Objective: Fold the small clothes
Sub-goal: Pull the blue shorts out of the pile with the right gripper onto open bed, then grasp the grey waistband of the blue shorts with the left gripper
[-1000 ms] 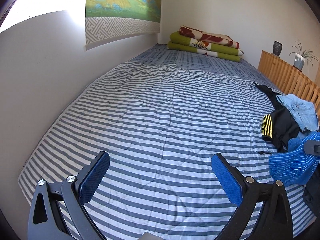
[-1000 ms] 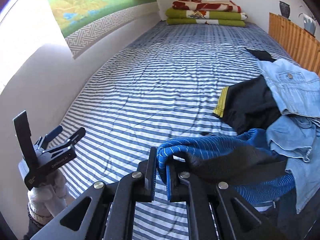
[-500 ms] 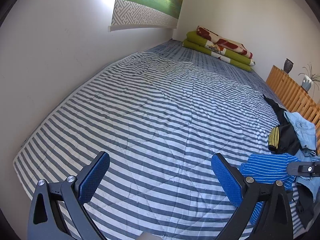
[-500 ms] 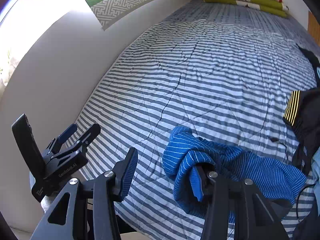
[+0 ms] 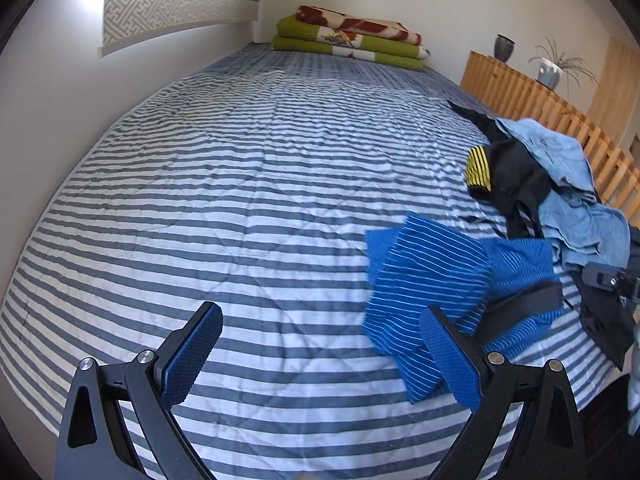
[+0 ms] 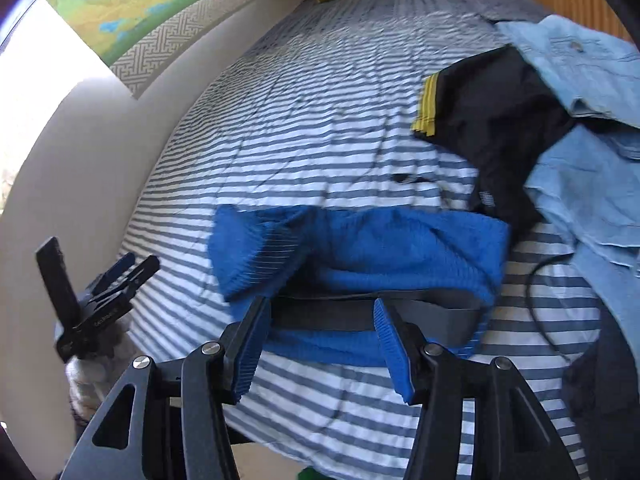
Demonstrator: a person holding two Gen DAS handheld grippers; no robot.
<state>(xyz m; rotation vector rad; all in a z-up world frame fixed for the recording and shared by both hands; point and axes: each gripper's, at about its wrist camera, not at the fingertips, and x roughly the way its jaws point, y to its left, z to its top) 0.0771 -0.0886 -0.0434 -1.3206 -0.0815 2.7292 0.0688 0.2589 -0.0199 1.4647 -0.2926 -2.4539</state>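
A: What is nearest the cameras?

B: The right gripper (image 6: 320,344) hangs low over the near edge of the bed, its jaws parted. They have just been opening, and the pads press on nothing. The blue striped garment (image 6: 360,248) lies just beyond the fingertips, its dark waistband across the gap between them.

A: And the other one?

B: The left gripper (image 5: 320,356) has its jaws spread wide, with only the striped bedspread (image 5: 248,184) between them. In that view the blue striped garment (image 5: 432,280) sits crumpled just behind the right-hand finger, near the bed's front edge. I cannot tell whether that finger touches it.

A: What is further out?

B: Right of the blue one, a heap: a black garment with a yellow band (image 6: 492,120) and light denim clothes (image 6: 580,184) partly over it. A thin dark cord (image 6: 540,292) trails on the bedspread beside them.

A: And at the far end?

B: Folded green and red blankets (image 5: 352,40) are stacked against the wall. A wooden slatted rail (image 5: 532,100) runs along the right side of the bed, with a dark vase (image 5: 504,48) and a potted plant (image 5: 554,68) on top.
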